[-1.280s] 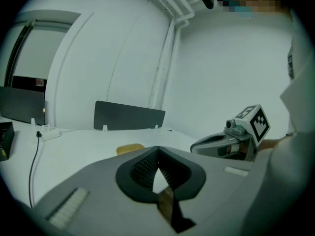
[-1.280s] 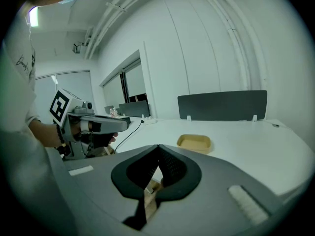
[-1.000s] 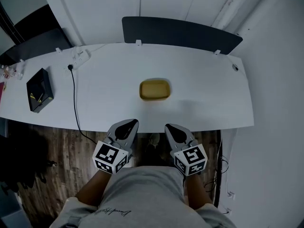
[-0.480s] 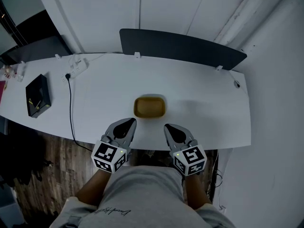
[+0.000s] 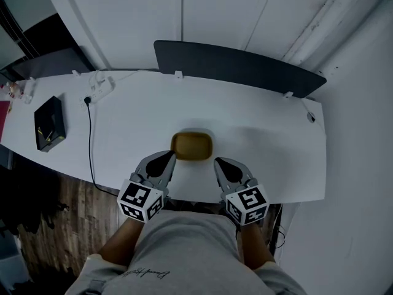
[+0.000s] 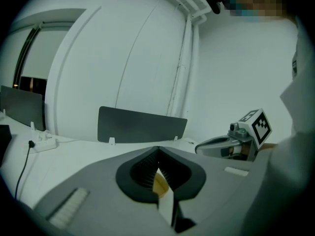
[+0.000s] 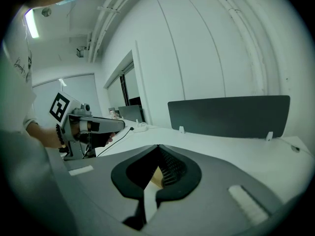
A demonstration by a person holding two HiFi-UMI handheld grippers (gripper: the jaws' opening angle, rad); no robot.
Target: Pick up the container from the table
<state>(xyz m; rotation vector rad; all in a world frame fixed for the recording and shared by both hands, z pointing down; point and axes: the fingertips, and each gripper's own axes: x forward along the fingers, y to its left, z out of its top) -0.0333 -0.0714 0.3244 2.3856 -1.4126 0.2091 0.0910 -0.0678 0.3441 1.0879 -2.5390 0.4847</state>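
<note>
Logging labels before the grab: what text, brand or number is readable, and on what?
None can be read.
Script print on the shirt: too small to read.
Yellow marks on the black box: too small.
Left gripper and right gripper: square marker patterns, no words.
Container: no label shows.

I am seeing dim, bluish light; a ceiling strip (image 7: 33, 23) is glowing at left, and my 2 gripper views are bending into dark corners.

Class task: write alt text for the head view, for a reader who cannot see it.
From above, a person's left gripper and right gripper, jaws shut, point at the near corners of a yellow-brown container by the front edge of a white table. A black box and a power strip lie far left.
</note>
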